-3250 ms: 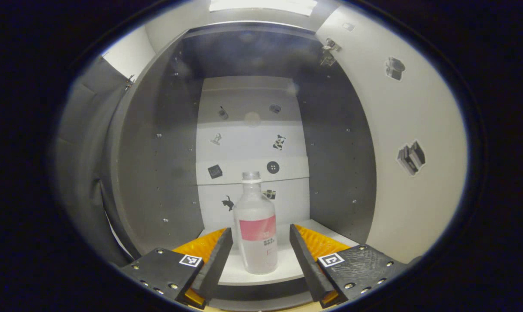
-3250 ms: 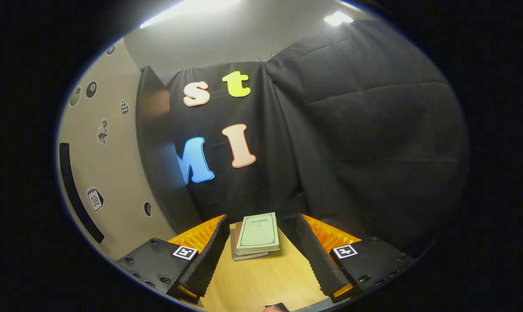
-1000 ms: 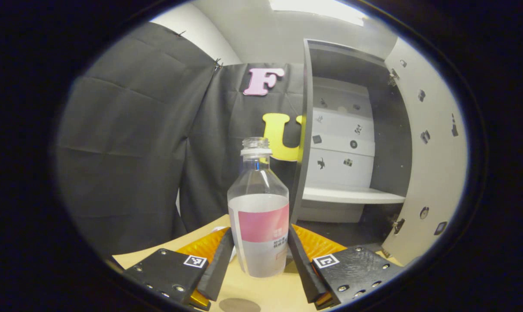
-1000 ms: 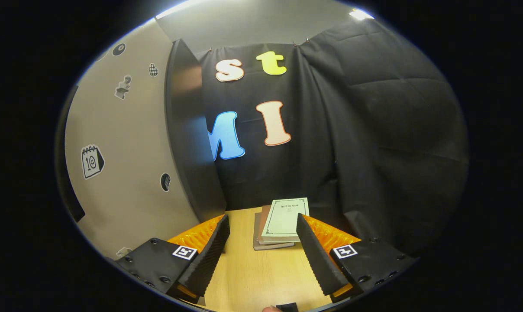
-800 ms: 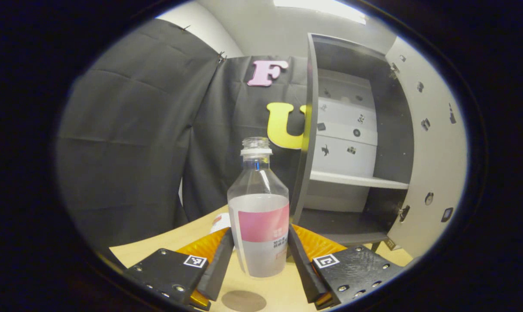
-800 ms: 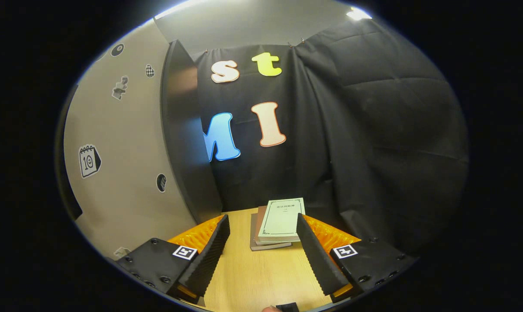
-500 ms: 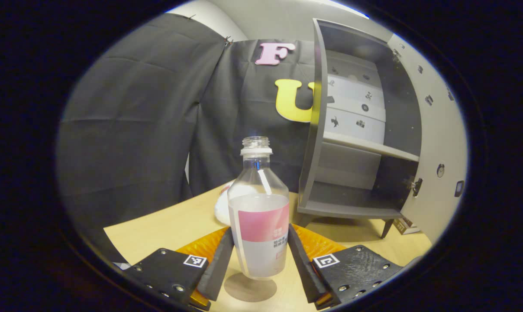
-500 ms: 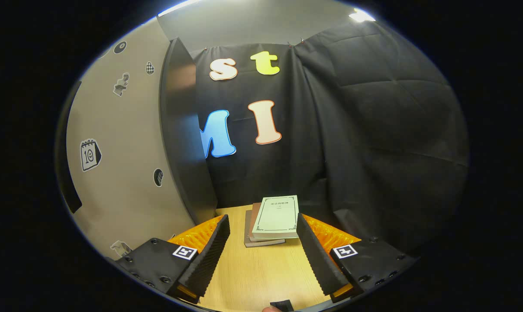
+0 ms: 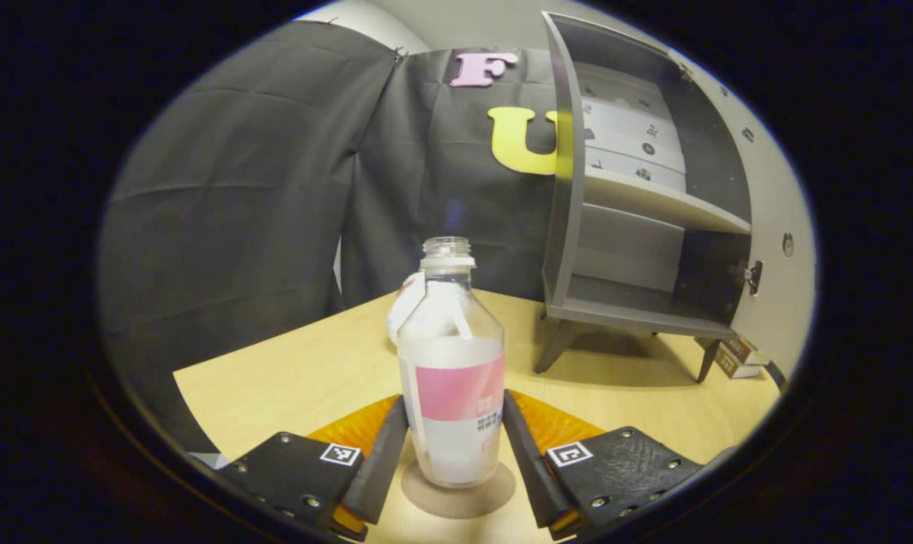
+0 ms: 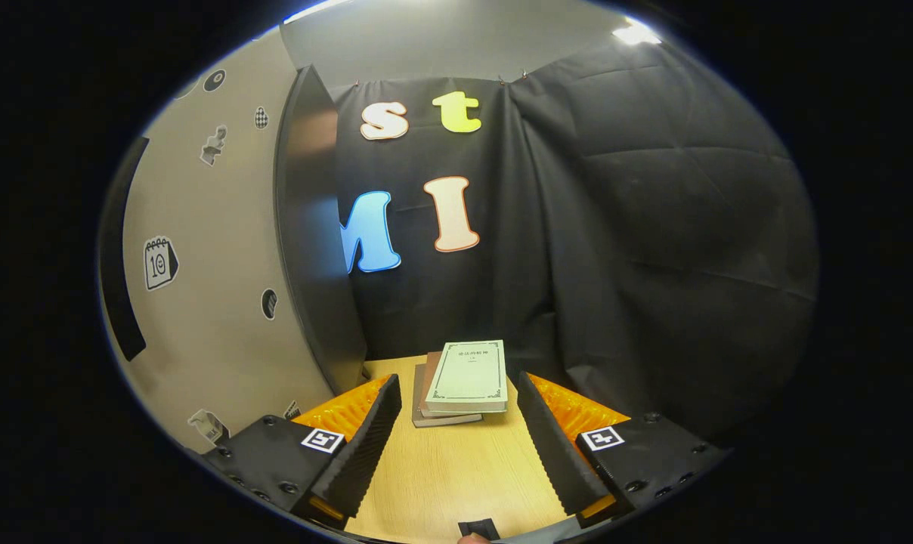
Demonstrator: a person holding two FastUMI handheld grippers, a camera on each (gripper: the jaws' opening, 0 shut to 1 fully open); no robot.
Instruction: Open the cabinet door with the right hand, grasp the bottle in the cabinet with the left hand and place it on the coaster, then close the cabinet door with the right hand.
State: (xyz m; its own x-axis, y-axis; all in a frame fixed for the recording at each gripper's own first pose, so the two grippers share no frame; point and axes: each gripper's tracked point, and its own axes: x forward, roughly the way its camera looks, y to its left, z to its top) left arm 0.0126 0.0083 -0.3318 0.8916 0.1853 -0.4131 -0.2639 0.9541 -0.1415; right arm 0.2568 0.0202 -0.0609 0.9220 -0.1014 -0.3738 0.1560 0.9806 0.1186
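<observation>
Left gripper (image 9: 454,442): your jaws clamp clear plastic bottle with pink label (image 9: 451,378) on both sides, uncapped, part full. Bottle base sits over round brown coaster (image 9: 458,493) on light wooden table (image 9: 305,374); contact or hover, cannot tell. Release while airborne or tilted: bottle tips, liquid spills from open neck. Off-centre set-down leaves base over coaster edge. Grey cabinet (image 9: 638,227) stands open to right; its beige door (image 10: 215,287) beside your right gripper (image 10: 456,446), jaws wide apart, empty, aimed toward stacked books (image 10: 464,381). Door not closed yet; a hard swing could jolt cabinet.

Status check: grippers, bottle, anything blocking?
Left gripper shut on bottle, over coaster. Right gripper open, idle. Cabinet door open. Nothing blocking.
</observation>
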